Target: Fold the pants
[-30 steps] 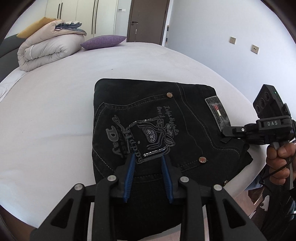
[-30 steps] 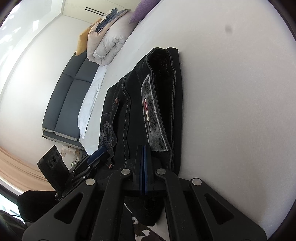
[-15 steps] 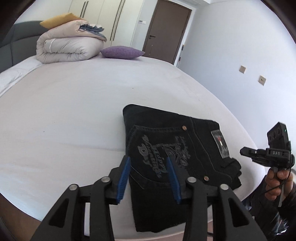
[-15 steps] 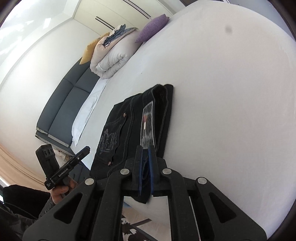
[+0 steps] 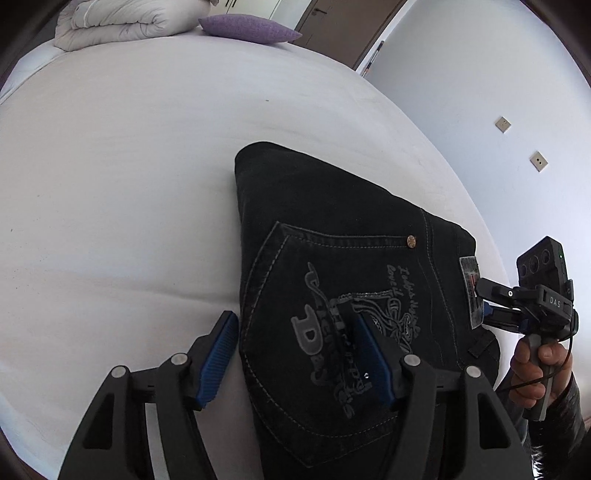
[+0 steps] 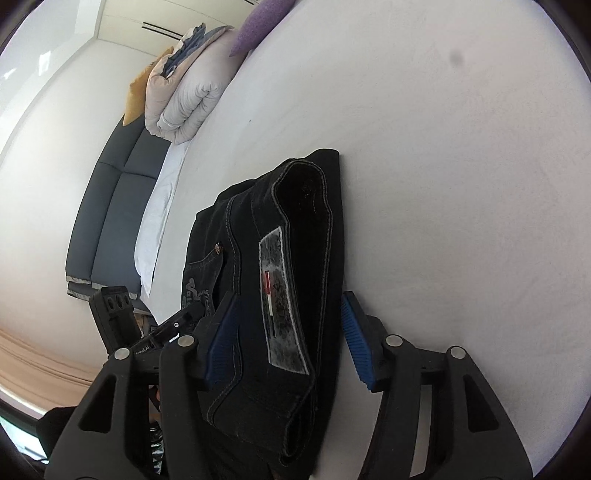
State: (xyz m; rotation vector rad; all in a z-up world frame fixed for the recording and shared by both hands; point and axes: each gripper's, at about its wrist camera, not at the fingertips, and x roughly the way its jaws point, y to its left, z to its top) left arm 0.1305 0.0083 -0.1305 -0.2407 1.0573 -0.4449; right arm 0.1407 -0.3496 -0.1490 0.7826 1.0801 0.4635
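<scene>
White bed (image 5: 110,166): we see folded black pants (image 5: 332,240) near its edge. Our left gripper (image 5: 295,343) straddles their side edge, our right gripper (image 6: 284,328) their waistband, both spread wide.

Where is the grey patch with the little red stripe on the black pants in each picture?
Left wrist: the grey patch sits far right, on the pants' waistband.
Right wrist: the patch is near the centre, between the open jaws.
Shared landmark: purple pillow.
</scene>
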